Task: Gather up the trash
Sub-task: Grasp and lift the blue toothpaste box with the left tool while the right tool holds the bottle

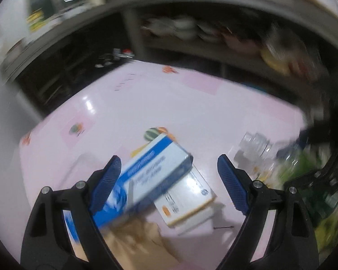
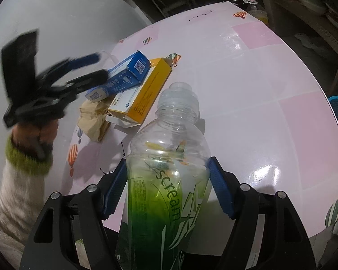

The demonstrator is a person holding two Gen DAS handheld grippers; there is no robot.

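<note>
while the left gripper (image 1: 166, 180) hangs over the pile at the left of the pink table (image 2: 270, 85), its fingers (image 1: 233, 185) stand wide apart with nothing pinched, the blue box (image 1: 151, 175) lying under the gap. that box leans across the yellow box (image 2: 144, 92), and a crumpled brown paper bag (image 2: 94, 121) sits against both, so the rubbish is bunched together, handy for one grab. i'd guess the blue box is next. further right, the right gripper (image 2: 167, 186) has its fingers clamped on an empty plastic bottle (image 2: 169, 157) with a green label, held neck forward above the tabletop, probably kept out of the way until there's somewhere to drop it; i see no bin.
</note>
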